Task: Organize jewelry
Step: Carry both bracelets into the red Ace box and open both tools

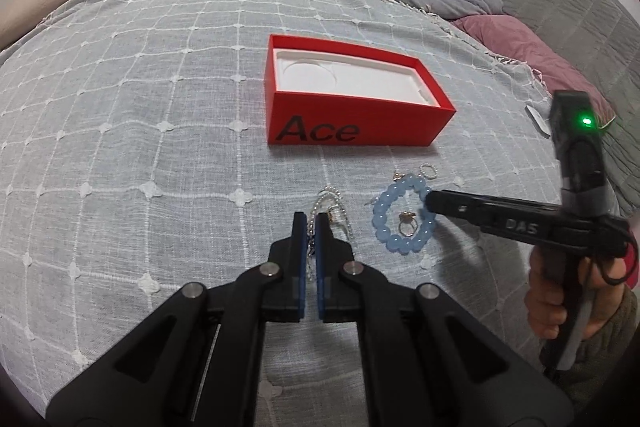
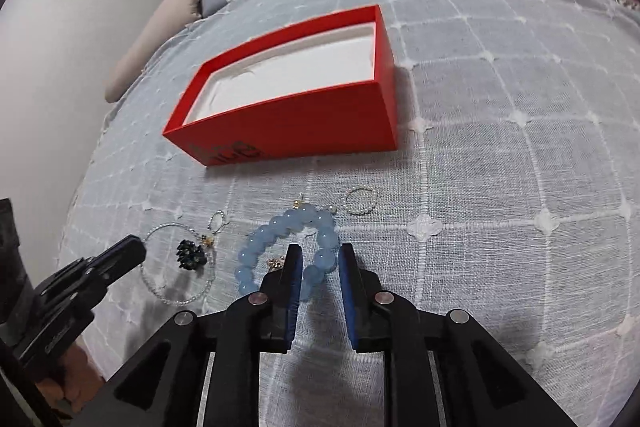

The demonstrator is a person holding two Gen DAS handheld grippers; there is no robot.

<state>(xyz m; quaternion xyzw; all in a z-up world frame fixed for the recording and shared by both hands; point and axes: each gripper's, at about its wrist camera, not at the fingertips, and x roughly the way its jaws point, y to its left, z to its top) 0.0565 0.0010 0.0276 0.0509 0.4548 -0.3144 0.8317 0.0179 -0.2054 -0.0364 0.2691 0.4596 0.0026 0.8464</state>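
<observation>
While the left gripper (image 1: 311, 223) hangs low over the clear bead necklace (image 2: 176, 267) with its jaws drawn nearly together and nothing visibly pinched, the right gripper (image 2: 320, 259) stands parted, straddling the near side of the blue bead bracelet (image 2: 280, 243) on the checked bedspread (image 1: 120, 147). A gold ring (image 1: 408, 225) lies inside the bracelet, a small pearl ring (image 2: 361, 201) just past it. Farther back sits the open red box (image 1: 352, 123), its white tray bare.
</observation>
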